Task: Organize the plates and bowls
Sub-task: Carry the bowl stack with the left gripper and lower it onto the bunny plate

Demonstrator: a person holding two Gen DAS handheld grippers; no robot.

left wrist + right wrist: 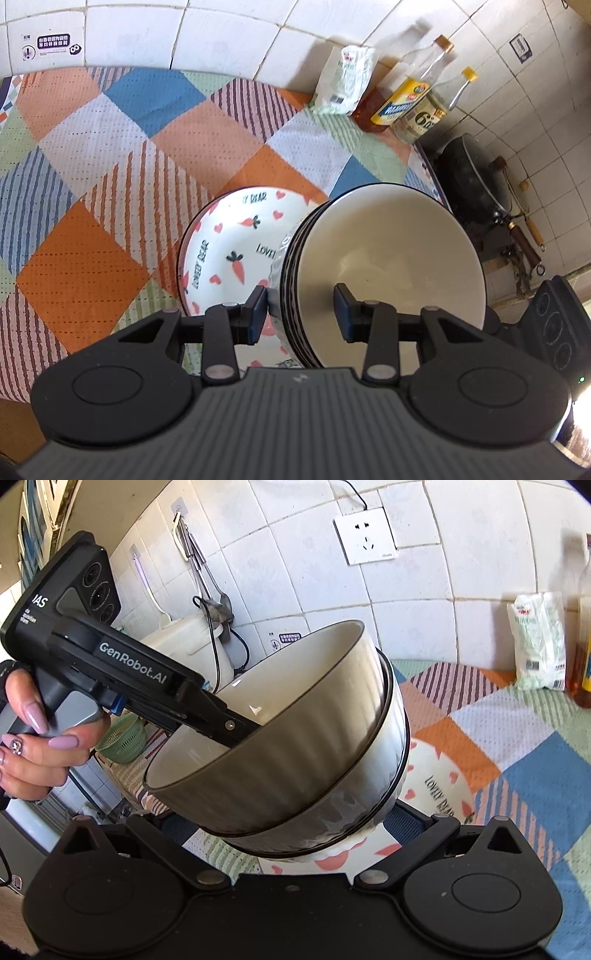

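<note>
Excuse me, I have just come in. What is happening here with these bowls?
A person holds a handheld gripper in each hand and is tidying dishes. The left gripper is clamped on the rim of a stack of cream bowls, one finger inside and one outside, and holds it tilted above a carrot-and-heart patterned plate that lies on the patchwork cloth. The right gripper's fingertips are hidden under the stack, so its state is unclear. The stack has not been set down yet.

Glossy glazed ceramic bowls (388,258) between my matt black plastic fingers (258,310); at ten o'clock, perforated woven cloth (110,147).
</note>
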